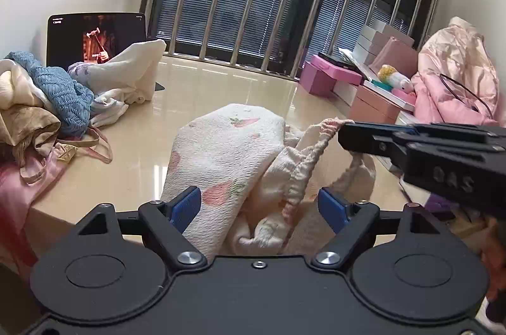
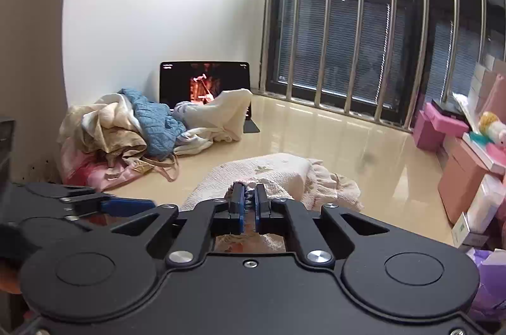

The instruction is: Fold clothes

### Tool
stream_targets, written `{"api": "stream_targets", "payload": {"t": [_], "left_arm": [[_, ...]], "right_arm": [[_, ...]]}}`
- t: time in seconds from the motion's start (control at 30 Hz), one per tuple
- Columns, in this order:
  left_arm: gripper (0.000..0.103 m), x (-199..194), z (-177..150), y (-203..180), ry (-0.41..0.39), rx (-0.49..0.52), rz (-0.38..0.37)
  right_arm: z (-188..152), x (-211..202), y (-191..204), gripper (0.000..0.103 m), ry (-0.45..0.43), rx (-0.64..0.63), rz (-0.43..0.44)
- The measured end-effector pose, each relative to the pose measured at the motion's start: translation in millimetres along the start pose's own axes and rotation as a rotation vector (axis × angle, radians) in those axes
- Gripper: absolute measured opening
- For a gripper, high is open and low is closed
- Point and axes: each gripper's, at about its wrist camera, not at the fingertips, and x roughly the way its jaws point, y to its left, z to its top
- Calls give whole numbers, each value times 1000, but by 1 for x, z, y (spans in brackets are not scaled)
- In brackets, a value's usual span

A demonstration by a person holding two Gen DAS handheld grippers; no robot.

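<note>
The strawberry-print garment (image 1: 221,151) lies bunched on the counter (image 1: 196,88); right gripper (image 2: 248,196) jaws clamp its frilly waistband for lifting, left gripper (image 1: 259,204) jaws spread around it.

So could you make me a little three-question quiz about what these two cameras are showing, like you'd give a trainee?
1. True or false: the right gripper is shut on the strawberry-print garment.
2. Multiple choice: the left gripper is A) open around the garment, B) shut on the blue knit, C) out of view.
3. Fill in: behind the clothes pile, a ______ stands against the wall with its screen lit.

Key: 1 true; 2 A; 3 tablet.
</note>
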Motion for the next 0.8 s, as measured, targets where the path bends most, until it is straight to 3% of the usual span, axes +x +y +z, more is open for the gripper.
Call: {"api": "stream_targets", "payload": {"t": [0.17, 0.3, 0.33, 0.47, 0.57, 0.63, 0.7, 0.8], "left_arm": [[77, 11, -5, 0, 4, 46, 92], [65, 18, -15, 3, 52, 86, 206], [64, 18, -18, 5, 62, 95, 239], [64, 15, -33, 25, 107, 92, 360], [52, 8, -37, 54, 142, 23, 352], [31, 8, -34, 61, 147, 0, 324], [23, 8, -27, 60, 133, 8, 276], [18, 8, -16, 52, 102, 41, 197]], "right_arm": [[1, -11, 13, 6, -35, -50, -8], [4, -14, 12, 5, -90, -91, -128], [6, -13, 9, 1, -108, -100, -172], [18, -15, -17, 0, -172, -59, -290], [16, -6, -28, 0, -110, -9, -217], [12, 1, -32, 4, -59, 25, -146], [0, 8, -28, 8, 9, 20, -73], [-26, 13, -9, 33, 98, -24, 2]]}}
